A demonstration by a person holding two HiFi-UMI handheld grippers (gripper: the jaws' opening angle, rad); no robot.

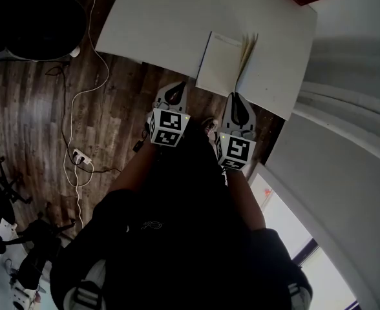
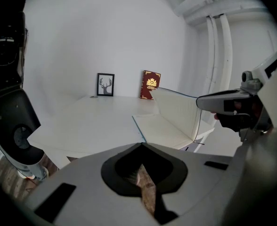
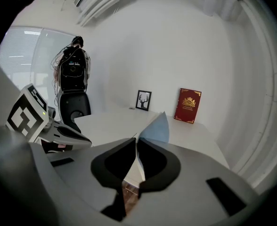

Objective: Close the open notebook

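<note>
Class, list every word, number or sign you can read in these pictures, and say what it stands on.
Red book: gold crest, any lettering too small to read.
Framed deer picture: no words.
Open notebook: pages show no writing.
Nothing else can be read.

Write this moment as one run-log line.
notebook: open, right half raised | left tongs: shut, empty | right tongs: shut, by notebook's near edge

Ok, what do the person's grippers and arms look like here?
The left gripper and right gripper match: light grey shells with black pads at the jaws. Each carries a marker cube, black squares on white. The person wears black clothes.
</note>
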